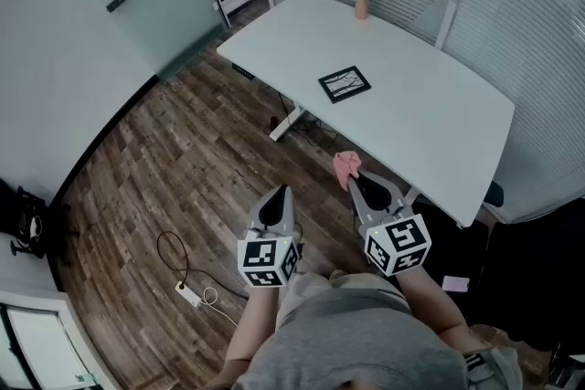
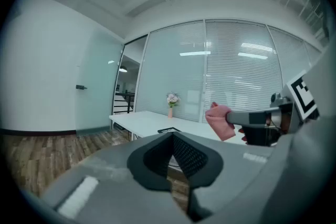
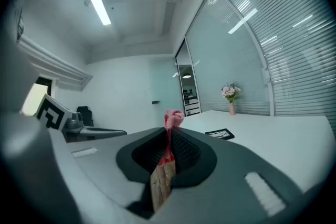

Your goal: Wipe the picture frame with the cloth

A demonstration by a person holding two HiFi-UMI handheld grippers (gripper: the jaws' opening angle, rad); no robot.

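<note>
Head view: left tongs (image 1: 281,194) and right tongs (image 1: 351,182) held above the wooden floor (image 1: 183,160), near the white worktop (image 1: 439,132). Picture frame (image 1: 345,84) lies flat on the worktop, well apart from both tongs. Pink cloth (image 1: 345,164) at the tip of the right tongs.
Left gripper view: left tongs closed, empty.
Right gripper view: right tongs clamped on the cloth.

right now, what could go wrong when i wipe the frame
The frame lies unheld on the table, and the left hand-held gripper is shut and nowhere near it, so a wipe may slide it. Only a small wad of cloth sticks out of the right hand-held gripper, so its tips might scrape the frame.
</note>
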